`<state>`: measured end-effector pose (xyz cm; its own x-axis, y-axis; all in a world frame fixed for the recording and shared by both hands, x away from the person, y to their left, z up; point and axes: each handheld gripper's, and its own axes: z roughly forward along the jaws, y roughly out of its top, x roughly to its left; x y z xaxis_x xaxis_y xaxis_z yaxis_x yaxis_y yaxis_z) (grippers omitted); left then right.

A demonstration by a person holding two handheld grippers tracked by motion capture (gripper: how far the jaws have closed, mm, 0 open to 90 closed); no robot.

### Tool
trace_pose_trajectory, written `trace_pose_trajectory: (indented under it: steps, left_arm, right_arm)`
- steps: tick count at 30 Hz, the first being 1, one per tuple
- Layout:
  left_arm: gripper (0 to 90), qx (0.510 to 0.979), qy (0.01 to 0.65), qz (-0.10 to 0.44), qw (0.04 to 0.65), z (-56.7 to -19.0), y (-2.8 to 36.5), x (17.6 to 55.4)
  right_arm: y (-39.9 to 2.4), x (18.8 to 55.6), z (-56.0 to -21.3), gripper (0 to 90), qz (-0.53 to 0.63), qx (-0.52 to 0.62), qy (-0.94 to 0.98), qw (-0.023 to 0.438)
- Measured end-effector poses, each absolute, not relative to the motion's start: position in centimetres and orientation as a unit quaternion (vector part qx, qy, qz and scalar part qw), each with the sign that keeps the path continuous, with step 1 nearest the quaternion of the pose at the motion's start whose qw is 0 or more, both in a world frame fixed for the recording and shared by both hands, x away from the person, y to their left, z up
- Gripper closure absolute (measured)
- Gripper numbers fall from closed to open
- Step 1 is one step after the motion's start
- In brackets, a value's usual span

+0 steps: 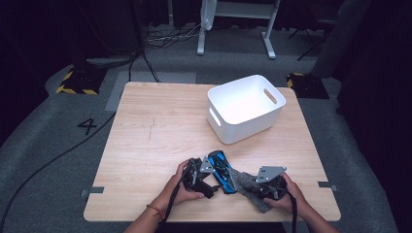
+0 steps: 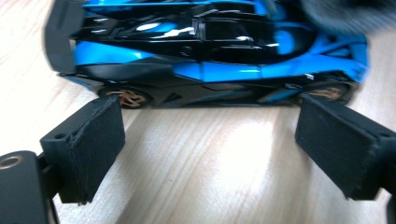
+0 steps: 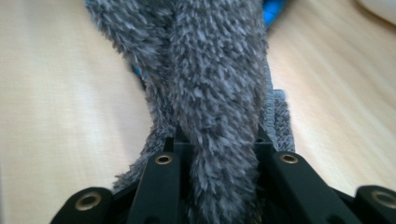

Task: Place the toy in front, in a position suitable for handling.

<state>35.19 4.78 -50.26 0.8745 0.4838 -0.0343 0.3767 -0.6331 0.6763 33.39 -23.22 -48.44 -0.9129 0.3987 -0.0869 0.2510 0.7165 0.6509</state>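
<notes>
While the left gripper [image 2: 205, 140] is standing with its jaws wide apart on either side of the blue toy car [image 1: 221, 171], touching nothing, we are steadying ourselves at the near edge of the desk [image 1: 160, 126]. The car is sitting there between our two hands, its long axis running from far-left to near-right in the high view, broadside to the left gripper; which end is the nose we cannot tell. Moving right, the grey fluffy cloth [image 3: 210, 93] is draping onto the car's near-right end, and the right gripper [image 1: 270, 187] is pinching it, jaws narrow on the bunched pile. We judge that we are wiping the car. Next, the left gripper probably needs closing on the car's ends to hold it as the cloth drags along the body. The white bin [image 1: 243, 108] is waiting farther back on the right.
</notes>
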Motion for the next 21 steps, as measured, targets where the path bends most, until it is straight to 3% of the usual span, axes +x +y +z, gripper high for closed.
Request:
trace_pose_trajectory:
  steps: [1,7,13,18,21]
  left_arm:
    - [15.4,0.9,0.239,0.075,0.357,-50.2,5.0,35.2]
    - [15.4,0.901,0.237,0.075,0.356,-50.2,5.2,35.0]
    - [14.7,0.901,0.24,0.08,0.353,-50.2,4.7,35.1]
    - [5.6,0.899,0.261,0.084,0.34,-50.2,4.5,35.5]
    - [5.0,0.896,0.276,0.091,0.335,-50.2,4.5,35.7]
  right_arm:
    - [-23.7,34.2,-48.5,73.4,0.327,0.196,0.916,0.127]
    - [-25.2,36.3,-48.6,73.5,0.346,0.246,0.896,0.131]
    - [-22.0,37.4,-47.3,72.9,0.388,0.223,0.887,0.112]
    - [-19.6,37.2,-46.7,69.8,0.382,0.192,0.897,0.109]
    - [-19.9,36.5,-46.6,68.3,0.369,0.185,0.906,0.097]
